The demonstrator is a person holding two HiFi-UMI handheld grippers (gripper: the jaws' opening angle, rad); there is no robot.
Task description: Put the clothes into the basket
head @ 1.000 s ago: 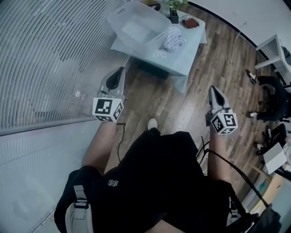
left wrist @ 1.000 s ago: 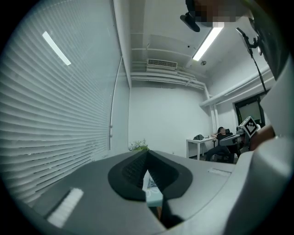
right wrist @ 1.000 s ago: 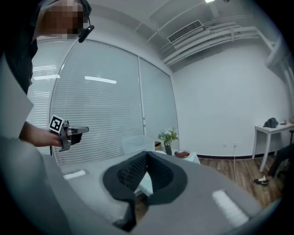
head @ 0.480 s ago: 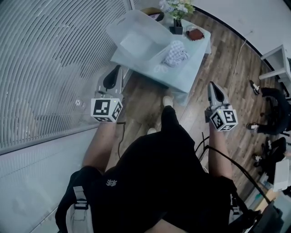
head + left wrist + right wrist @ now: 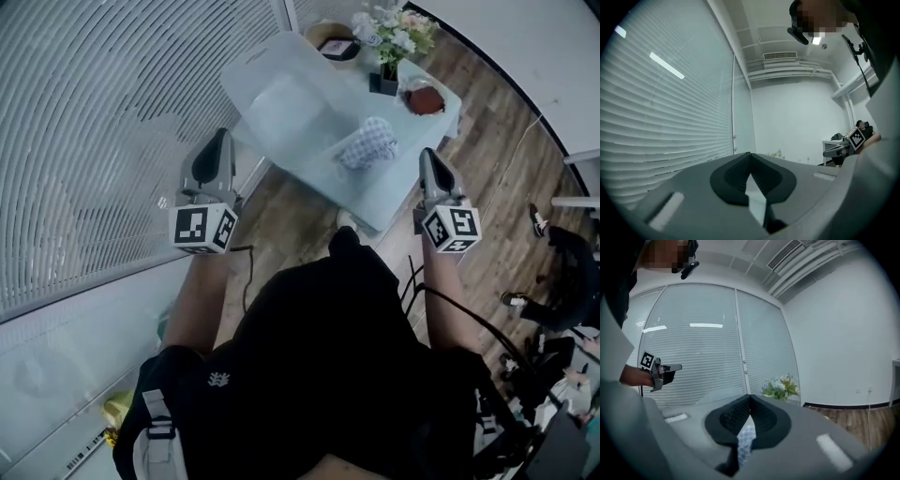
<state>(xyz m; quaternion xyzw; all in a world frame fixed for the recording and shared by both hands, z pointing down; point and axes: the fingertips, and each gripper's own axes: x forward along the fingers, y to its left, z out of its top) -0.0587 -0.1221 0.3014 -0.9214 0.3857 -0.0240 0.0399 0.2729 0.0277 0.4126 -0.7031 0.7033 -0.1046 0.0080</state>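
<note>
In the head view, the left gripper [image 5: 221, 137] and the right gripper [image 5: 427, 155] were both held out ahead of the person, each with its jaws drawn together and nothing in them. The basket [image 5: 246, 77], pale and translucent, sat on a light blue table [image 5: 386, 195] ahead of the left gripper and off to its right. The checked cloth [image 5: 369, 144] lay on the table against the basket's near corner, just ahead of the right gripper and to its left. Beyond it, further from the right gripper, stood a bunch of flowers [image 5: 392, 32] and a red dish [image 5: 427, 98]. Slatted blinds [image 5: 94, 122] filled the side to the left of the left gripper.

In the left gripper view, the dark pads [image 5: 733, 176] met at their tips with nothing gripped. The blinds ran along the left, and the right gripper showed well off to the right.

In the right gripper view, the jaws were likewise closed at the tips and empty. The checked cloth [image 5: 745, 439] showed through the gap beneath them, ahead and below. The flowers [image 5: 780, 386] stood ahead, slightly right, and the left gripper [image 5: 670, 367] was well off to the left.
</note>
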